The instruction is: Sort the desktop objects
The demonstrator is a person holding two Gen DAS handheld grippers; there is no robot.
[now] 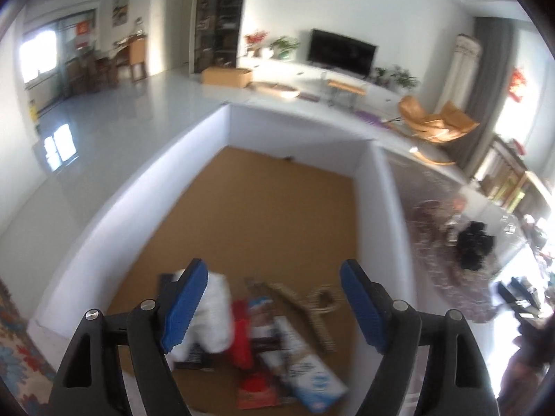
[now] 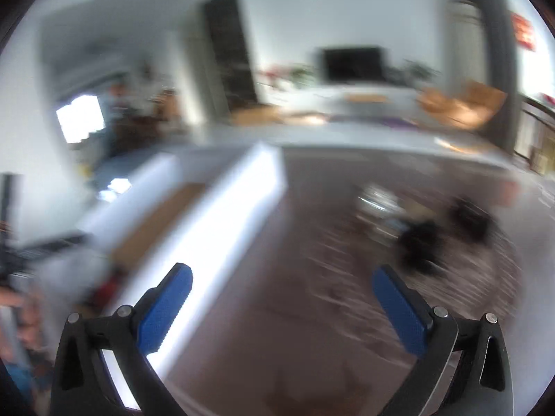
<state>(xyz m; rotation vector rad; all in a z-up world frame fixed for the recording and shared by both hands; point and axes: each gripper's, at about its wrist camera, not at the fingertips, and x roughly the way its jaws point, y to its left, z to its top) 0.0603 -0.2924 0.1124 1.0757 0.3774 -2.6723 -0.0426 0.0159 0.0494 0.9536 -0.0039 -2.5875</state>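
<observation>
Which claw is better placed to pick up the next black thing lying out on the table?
Probably the right claw: it is open over the bare table, with the black items ahead to its right. The left claw, also open, hangs over the white box above items already inside.

White box (image 1: 145,187) smooth, cardboard-brown floor; claw pads (image 1: 185,306) textured blue.

We're in a home living room here: a dark flat television (image 1: 341,52) sits on a long white low cabinet (image 1: 312,72) with potted plants (image 1: 285,46) beside it. An orange lounge chair (image 1: 435,121) stands by a grey curtain (image 1: 491,79), a tall dark shelf unit (image 1: 218,17) climbs the wall, and a dining nook with wooden chairs (image 1: 135,57) shows far left.
</observation>
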